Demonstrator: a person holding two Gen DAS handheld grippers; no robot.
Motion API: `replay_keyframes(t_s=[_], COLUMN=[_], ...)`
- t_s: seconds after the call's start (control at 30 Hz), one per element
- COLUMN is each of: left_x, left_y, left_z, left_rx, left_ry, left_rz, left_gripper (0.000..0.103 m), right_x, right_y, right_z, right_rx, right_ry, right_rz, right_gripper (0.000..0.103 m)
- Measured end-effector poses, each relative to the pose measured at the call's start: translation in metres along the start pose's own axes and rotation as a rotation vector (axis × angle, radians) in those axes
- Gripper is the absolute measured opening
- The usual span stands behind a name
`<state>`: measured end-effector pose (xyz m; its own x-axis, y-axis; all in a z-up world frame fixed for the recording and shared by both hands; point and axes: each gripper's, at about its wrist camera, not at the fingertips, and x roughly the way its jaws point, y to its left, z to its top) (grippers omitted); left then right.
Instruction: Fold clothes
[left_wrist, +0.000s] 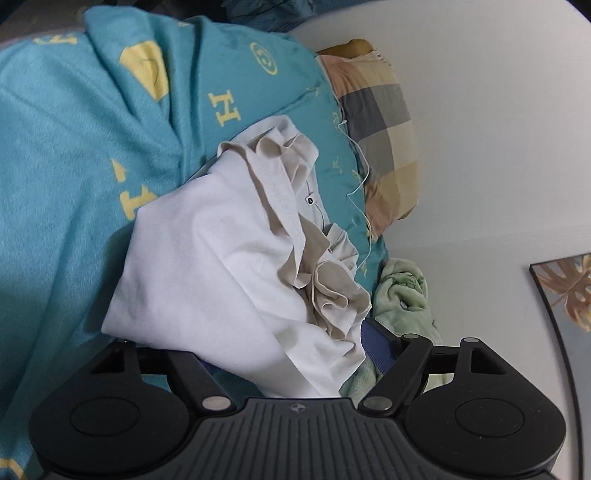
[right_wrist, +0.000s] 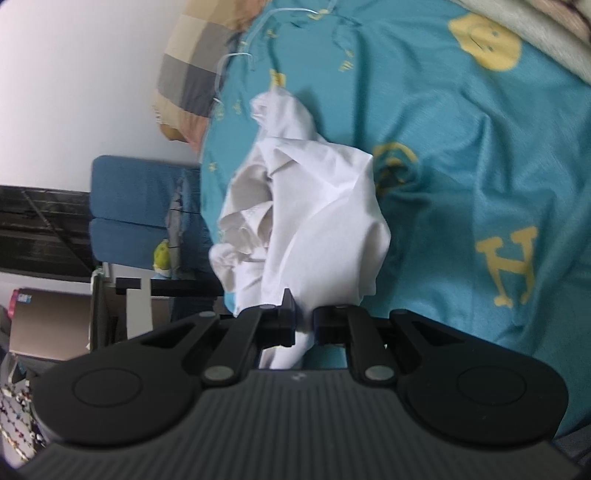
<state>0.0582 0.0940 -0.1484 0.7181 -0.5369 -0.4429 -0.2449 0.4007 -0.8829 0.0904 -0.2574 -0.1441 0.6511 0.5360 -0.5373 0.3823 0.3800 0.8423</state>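
A white garment (left_wrist: 221, 258) with a beige ruffled collar (left_wrist: 280, 177) lies bunched on a teal bedsheet (left_wrist: 74, 147) printed with yellow letters. In the left wrist view its lower part fills the gap of my left gripper (left_wrist: 291, 354), whose jaws stand wide. One blue pad (left_wrist: 376, 350) shows at the cloth's right edge; the other finger is hidden under the fabric. In the right wrist view the same white garment (right_wrist: 317, 206) rises in a crumpled heap, and my right gripper (right_wrist: 303, 321) is shut on a narrow fold of it.
A checked pillow (left_wrist: 380, 122) and a green fleece blanket (left_wrist: 402, 295) lie along the bed's edge by the white wall, where a framed leaf picture (left_wrist: 565, 291) hangs. Beside the bed stand a blue chair (right_wrist: 136, 199) and a cardboard box (right_wrist: 48, 325).
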Motion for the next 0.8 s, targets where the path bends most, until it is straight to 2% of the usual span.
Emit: replay_keyframes(t_s=[0.27, 0.37, 0.43, 0.53, 0.57, 0.7, 0.77, 0.8], left_x=[0.003, -0.002, -0.005, -0.005, -0.004, -0.003, -0.001, 0.0], left_y=[-0.014, -0.014, -0.013, -0.012, -0.013, -0.011, -0.009, -0.008], left_z=[0.001, 0.002, 0.002, 0.003, 0.003, 0.004, 0.004, 0.004], left_rx=[0.046, 0.058, 0.053, 0.046, 0.044, 0.031, 0.019, 0.014], left_ry=[-0.018, -0.016, -0.012, -0.007, -0.006, -0.001, 0.007, 0.009], left_rz=[0.01, 0.009, 0.008, 0.007, 0.008, 0.009, 0.016, 0.021], left_gripper=[0.078, 0.078, 0.079, 0.079, 0.079, 0.08, 0.08, 0.08], right_x=[0.006, 0.008, 0.01, 0.018, 0.021, 0.031, 0.03, 0.029], right_y=[-0.009, -0.013, -0.014, -0.013, -0.012, -0.017, -0.018, -0.018], right_z=[-0.005, -0.006, -0.007, -0.013, -0.015, -0.014, -0.011, -0.009], right_rx=[0.078, 0.12, 0.143, 0.16, 0.161, 0.157, 0.141, 0.127], right_ry=[0.03, 0.052, 0.071, 0.112, 0.123, 0.114, 0.075, 0.059], right_rz=[0.017, 0.015, 0.015, 0.024, 0.026, 0.022, 0.0, -0.014], right_gripper=[0.014, 0.021, 0.044, 0.065, 0.067, 0.067, 0.057, 0.042])
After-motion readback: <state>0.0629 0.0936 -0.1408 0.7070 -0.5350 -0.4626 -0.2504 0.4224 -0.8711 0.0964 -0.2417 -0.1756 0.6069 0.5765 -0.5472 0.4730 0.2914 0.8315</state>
